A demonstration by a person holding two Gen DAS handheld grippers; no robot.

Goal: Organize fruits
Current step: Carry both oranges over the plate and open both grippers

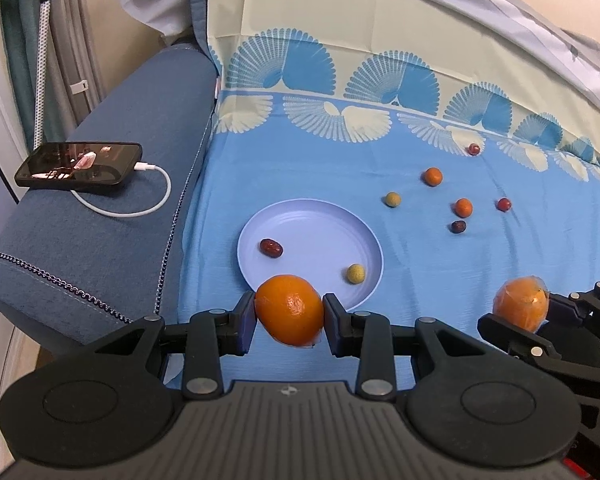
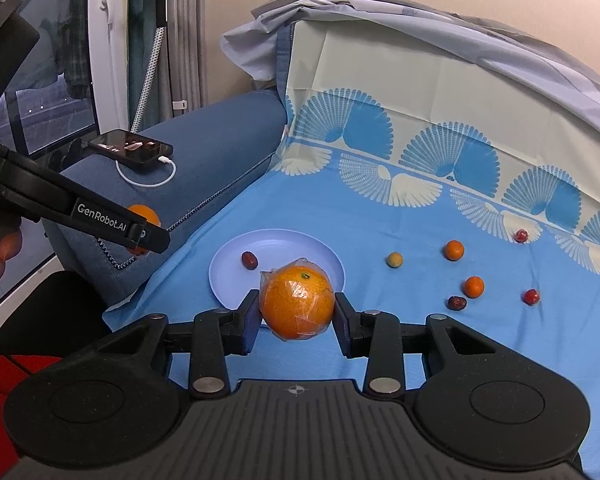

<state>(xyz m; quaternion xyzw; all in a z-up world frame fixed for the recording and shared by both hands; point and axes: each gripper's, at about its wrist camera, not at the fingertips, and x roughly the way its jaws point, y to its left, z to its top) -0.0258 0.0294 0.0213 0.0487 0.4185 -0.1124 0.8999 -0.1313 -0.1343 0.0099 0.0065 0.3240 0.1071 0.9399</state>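
My left gripper (image 1: 290, 314) is shut on a large orange (image 1: 290, 309), held just above the near rim of a pale lilac plate (image 1: 312, 236). The plate holds a red date (image 1: 271, 247) and a small yellow-green fruit (image 1: 356, 273). My right gripper (image 2: 296, 310) is shut on a plastic-wrapped orange (image 2: 298, 301), in front of the same plate (image 2: 284, 248). Loose on the blue cloth lie two small oranges (image 1: 432, 176) (image 1: 463, 207), a yellow-green fruit (image 1: 392, 199), and dark and red dates (image 1: 457, 226) (image 1: 503, 204) (image 1: 474, 149).
A phone (image 1: 80, 164) on a white charging cable (image 1: 140, 210) lies on the blue sofa arm to the left. The patterned cloth (image 1: 340, 60) rises up the sofa back behind the fruit. The left gripper (image 2: 140, 232) shows at the left of the right wrist view.
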